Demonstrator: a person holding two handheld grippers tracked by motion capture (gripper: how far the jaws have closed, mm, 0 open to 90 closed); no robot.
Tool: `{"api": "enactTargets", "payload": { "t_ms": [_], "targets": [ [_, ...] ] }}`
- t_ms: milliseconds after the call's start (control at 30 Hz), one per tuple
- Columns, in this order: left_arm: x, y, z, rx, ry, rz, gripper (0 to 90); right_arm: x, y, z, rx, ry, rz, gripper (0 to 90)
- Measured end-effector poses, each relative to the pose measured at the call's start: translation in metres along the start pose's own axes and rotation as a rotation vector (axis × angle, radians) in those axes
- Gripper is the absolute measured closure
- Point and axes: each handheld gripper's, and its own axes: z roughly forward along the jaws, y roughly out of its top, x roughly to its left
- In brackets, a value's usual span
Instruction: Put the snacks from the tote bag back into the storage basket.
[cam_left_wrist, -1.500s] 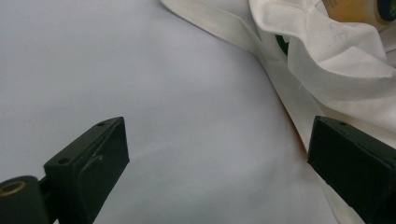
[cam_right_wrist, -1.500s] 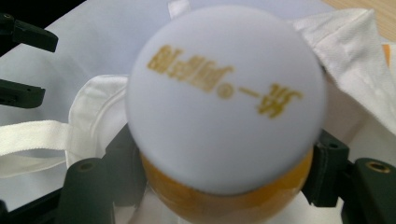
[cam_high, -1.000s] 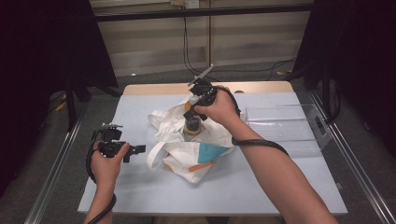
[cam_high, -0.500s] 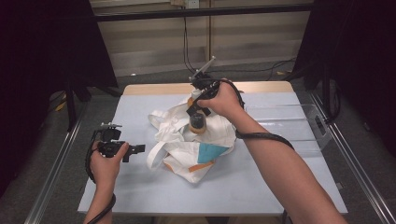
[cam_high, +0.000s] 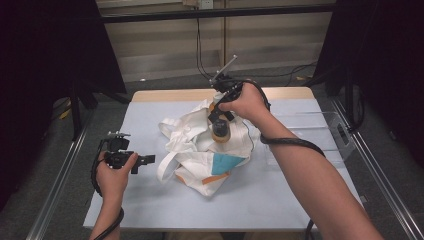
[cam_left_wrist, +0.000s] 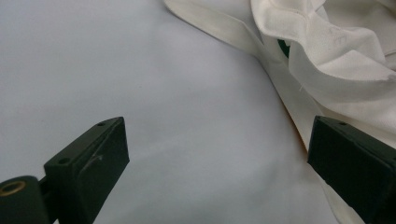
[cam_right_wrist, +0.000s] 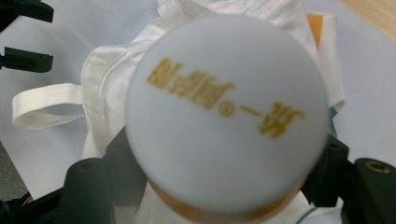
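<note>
My right gripper (cam_high: 220, 119) points down over a crumpled white tote bag (cam_high: 197, 150) and is shut on a bottle (cam_high: 220, 132) with an orange body. In the right gripper view the bottle's white cap (cam_right_wrist: 226, 116), printed with gold characters, sits between the jaws of that gripper (cam_right_wrist: 212, 189), above the bag (cam_right_wrist: 112, 70). My left gripper (cam_high: 145, 161) rests on the table to the left of the bag, open with nothing in it. In the left gripper view my left gripper (cam_left_wrist: 217, 137) stands wide over bare table, the bag (cam_left_wrist: 336, 46) at the upper right.
The pale blue table (cam_high: 150, 205) has metal rails along both sides. A clear plastic box (cam_high: 310, 130) stands at the right. A bag strap loop (cam_right_wrist: 42, 107) lies toward the left gripper (cam_right_wrist: 23, 58). A wooden strip (cam_high: 170, 95) runs along the far edge.
My right hand has risen and drawn toward the far side, carrying the bottle higher above the bag. The left hand has stayed in place.
</note>
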Motion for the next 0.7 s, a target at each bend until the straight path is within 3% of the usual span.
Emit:
{"api": "enactTargets", "payload": {
  "t_ms": [700],
  "targets": [
    [-0.001, -0.001, 0.000, -0.012, 0.010, -0.004, 5.5, -0.011, -0.010, -0.014, 0.069, -0.007, 0.011, 30.2]
  ]
}}
